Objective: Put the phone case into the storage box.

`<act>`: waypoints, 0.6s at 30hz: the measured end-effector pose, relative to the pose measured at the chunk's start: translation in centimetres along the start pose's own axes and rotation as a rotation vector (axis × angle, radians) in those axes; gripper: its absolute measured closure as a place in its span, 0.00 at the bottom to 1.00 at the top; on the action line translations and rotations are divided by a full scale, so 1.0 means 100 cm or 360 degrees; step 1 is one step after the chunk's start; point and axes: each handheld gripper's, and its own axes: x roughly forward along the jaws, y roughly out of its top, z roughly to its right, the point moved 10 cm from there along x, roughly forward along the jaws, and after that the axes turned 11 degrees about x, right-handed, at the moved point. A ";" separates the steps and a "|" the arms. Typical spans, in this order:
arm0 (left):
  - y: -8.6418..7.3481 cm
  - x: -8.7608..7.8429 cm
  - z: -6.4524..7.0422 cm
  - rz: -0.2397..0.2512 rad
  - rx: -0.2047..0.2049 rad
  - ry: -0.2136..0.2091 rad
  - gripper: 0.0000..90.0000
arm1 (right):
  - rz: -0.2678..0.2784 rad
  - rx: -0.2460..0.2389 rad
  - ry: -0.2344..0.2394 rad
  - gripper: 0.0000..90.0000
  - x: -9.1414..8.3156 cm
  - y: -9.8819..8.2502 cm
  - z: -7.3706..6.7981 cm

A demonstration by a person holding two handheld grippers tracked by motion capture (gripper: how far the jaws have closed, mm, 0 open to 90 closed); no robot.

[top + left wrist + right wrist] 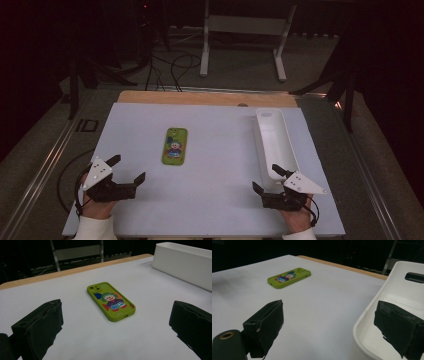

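From the high view, my left gripper (129,168) sits at the near left of the white table (220,200), its jaws spread wide with nothing between them. The green phone case (175,145) lies flat ahead of it and a little toward my right, well apart from the jaw tips. My right gripper (266,180) rests at the near right, jaws also spread and holding nothing. One of its jaws is just beside the near end of the long white tray (287,145), which stretches away from that gripper toward the far edge. The phone case lies well off to the left of my right gripper, between the two tools but farther from me than either.

In the left gripper view, my two black jaws rise at the bottom corners, far apart, with bare table between them. The phone case (111,301) lies straight ahead between their lines, beyond the tips, its cartoon clown picture facing up and its camera end pointing away from me. The white tray (182,262) stands farther off, past my right-hand jaw.

In the right gripper view, the jaws are again wide apart. The left-hand one hangs over bare table; the other is over the near end of the tray (372,315), and I cannot tell whether it touches. The phone case (289,277) lies well ahead, off to the left.
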 end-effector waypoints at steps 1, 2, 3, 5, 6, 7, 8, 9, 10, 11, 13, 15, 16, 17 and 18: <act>0.000 0.000 0.000 -0.0002 -0.0001 -0.0001 0.00 | 0.0002 -0.0002 -0.0005 0.10 0.000 0.000 0.000; 0.001 0.000 0.000 -0.0007 0.0000 -0.0004 0.00 | 0.0006 -0.0001 -0.0007 0.10 0.000 0.001 0.000; 0.001 0.000 0.000 -0.0007 -0.0001 -0.0004 0.00 | 0.0008 0.0003 -0.0009 0.10 0.000 0.001 0.000; 0.002 0.002 0.000 -0.0018 0.0004 -0.0005 0.00 | 0.0011 0.0002 -0.0013 0.10 0.000 0.002 0.001; 0.003 0.002 0.000 -0.0018 0.0004 -0.0005 0.00 | 0.0011 0.0002 -0.0013 0.10 0.000 0.002 0.001; 0.003 0.003 0.001 -0.0023 0.0006 -0.0009 0.00 | 0.0011 0.0003 -0.0015 0.10 0.000 0.002 0.001; 0.004 0.004 0.001 -0.0029 0.0008 -0.0009 0.00 | 0.0011 0.0004 -0.0017 0.10 0.000 0.002 0.002; 0.004 0.005 0.002 -0.0030 0.0014 -0.0015 0.00 | 0.0014 0.0005 -0.0017 0.10 0.000 0.002 0.002; 0.005 0.006 0.002 -0.0032 0.0016 -0.0017 0.00 | 0.0016 0.0005 -0.0019 0.10 0.000 0.002 0.002; 0.006 0.007 0.003 -0.0034 0.0017 -0.0017 0.00 | 0.0016 0.0007 -0.0021 0.10 0.000 0.002 0.002; 0.007 0.009 0.004 -0.0039 0.0021 -0.0023 0.00 | 0.0018 0.0007 -0.0025 0.10 -0.001 0.002 0.002; 0.008 0.011 0.004 -0.0044 0.0026 -0.0025 0.00 | 0.0017 0.0002 -0.0026 0.10 -0.001 0.002 0.002; 0.009 0.012 0.005 -0.0047 0.0027 -0.0031 0.00 | 0.0016 0.0002 -0.0027 0.10 -0.001 0.002 0.002; 0.010 0.013 0.005 -0.0047 0.0027 -0.0030 0.00 | 0.0015 -0.0002 -0.0030 0.10 0.000 0.002 0.002; 0.010 0.014 0.005 -0.0054 0.0034 -0.0029 0.00 | 0.0014 -0.0004 -0.0031 0.10 0.000 0.002 0.002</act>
